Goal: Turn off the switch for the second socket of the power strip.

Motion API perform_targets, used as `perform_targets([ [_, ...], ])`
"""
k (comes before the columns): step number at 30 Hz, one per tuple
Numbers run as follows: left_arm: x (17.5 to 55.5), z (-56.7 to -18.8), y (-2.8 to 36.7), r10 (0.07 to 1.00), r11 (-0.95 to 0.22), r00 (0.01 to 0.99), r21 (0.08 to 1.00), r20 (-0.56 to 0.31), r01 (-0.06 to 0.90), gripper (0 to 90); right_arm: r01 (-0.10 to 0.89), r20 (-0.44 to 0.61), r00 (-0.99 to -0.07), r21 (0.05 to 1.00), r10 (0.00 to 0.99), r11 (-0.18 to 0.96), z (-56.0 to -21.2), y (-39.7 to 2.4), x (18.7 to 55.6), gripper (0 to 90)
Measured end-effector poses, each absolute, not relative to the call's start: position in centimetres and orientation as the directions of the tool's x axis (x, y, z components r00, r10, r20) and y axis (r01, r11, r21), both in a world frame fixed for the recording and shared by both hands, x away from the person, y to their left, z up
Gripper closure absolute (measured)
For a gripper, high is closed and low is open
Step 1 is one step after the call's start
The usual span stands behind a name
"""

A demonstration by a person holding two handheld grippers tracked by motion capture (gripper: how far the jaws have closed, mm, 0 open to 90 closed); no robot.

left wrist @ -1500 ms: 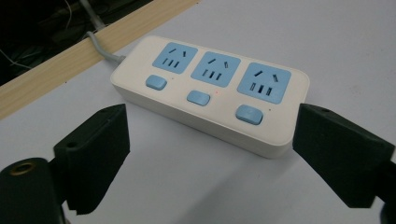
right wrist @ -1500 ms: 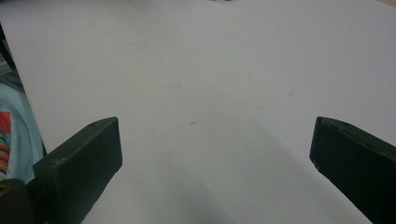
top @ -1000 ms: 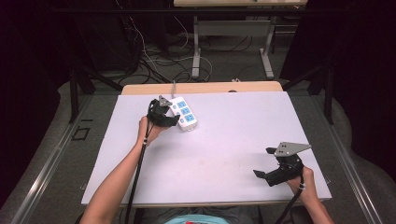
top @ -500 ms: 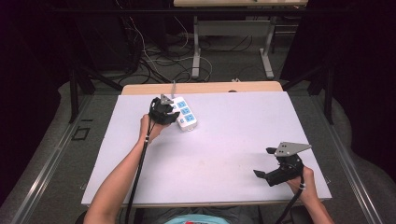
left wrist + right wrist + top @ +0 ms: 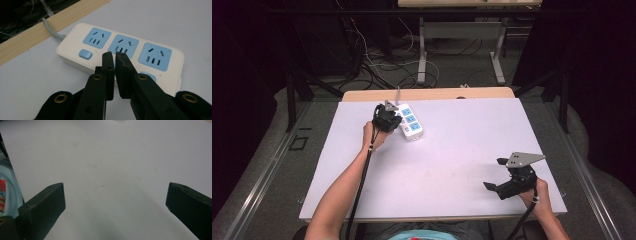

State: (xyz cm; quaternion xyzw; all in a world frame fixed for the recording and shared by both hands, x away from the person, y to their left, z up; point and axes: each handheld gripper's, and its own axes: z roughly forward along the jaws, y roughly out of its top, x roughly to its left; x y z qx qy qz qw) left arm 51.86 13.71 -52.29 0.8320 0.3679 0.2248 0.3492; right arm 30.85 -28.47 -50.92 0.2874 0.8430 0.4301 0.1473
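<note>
Little has changed since the earlier frames: the left tool (image 5: 388, 117) remains at the upper left of the white counter (image 5: 462, 135), touching the near edge of the white power strip (image 5: 409, 121), its jaws nearly closed on nothing. The strip's three blue sockets (image 5: 125, 45) are empty. At the lower right, the right tool (image 5: 502, 175) still rests wide apart.

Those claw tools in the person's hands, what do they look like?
Both are black. The left claw has two flat jaws with brass-coloured rivets. The right claw carries a grey three-cornered plate on top. A black cable trails from the left one along a bare, sleeveless forearm.
</note>
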Motion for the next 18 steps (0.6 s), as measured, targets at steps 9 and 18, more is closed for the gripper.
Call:
perform_targets([
  [9, 52.6, -52.5, 13.4, 0.768, -0.485, 0.631, 0.746, 0.113, 0.457, 89.7, 0.348, -0.008, -0.797, 0.810, 0.604, 0.471, -50.9, -28.5, 30.9, 2.1],
  [18, 53.2, -52.9, 13.3, 0.780, -0.474, 0.618, 0.740, 0.101, 0.477, 89.7, 0.349, -0.008, -0.798, 0.809, 0.602, 0.473, -50.9, -28.5, 31.0, 2.1],
])
